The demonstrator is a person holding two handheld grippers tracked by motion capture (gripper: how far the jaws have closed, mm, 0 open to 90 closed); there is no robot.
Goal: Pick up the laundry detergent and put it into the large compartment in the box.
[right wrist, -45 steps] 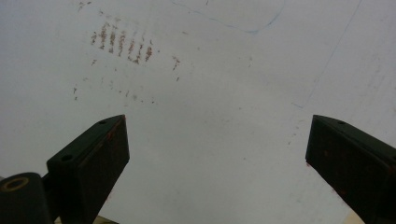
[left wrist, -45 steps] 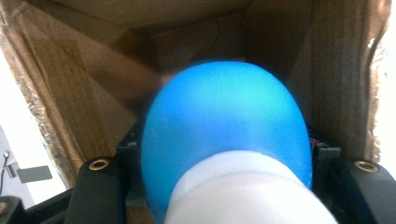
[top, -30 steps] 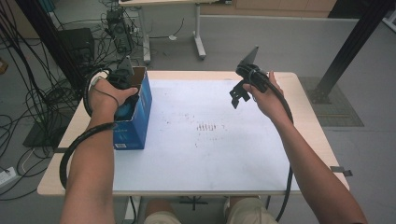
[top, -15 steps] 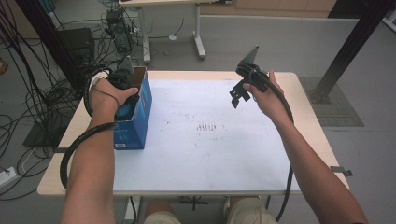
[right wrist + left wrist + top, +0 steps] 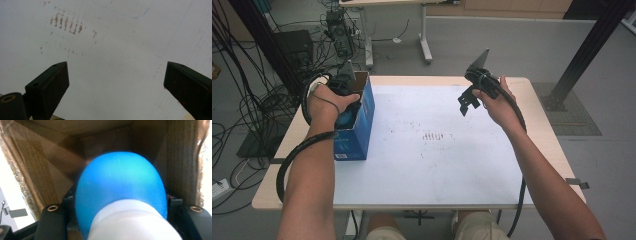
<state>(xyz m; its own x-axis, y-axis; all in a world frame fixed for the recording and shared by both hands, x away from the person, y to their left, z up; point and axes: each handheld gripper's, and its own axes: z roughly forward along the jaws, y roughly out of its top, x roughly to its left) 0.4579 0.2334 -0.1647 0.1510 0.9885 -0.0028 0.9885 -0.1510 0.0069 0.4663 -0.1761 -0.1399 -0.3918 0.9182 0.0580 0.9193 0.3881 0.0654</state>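
High view: my left gripper (image 5: 346, 92) is sunk in the blue cardboard box (image 5: 362, 122) at the table's (image 5: 412, 192) left edge; my right gripper (image 5: 469, 97) hovers far right.

Left gripper view: clenched on a blue-and-white object (image 5: 120, 187), perhaps a bottle, inside the box.

Right gripper view: jaws spread, nothing between them.

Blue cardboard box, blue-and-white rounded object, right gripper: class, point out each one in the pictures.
blue cardboard box (image 5: 362, 120), high view, on its blue side wall.
blue-and-white rounded object (image 5: 120, 182), left gripper view, on its blue dome.
right gripper (image 5: 116, 87), right gripper view, midway between its open jaws.
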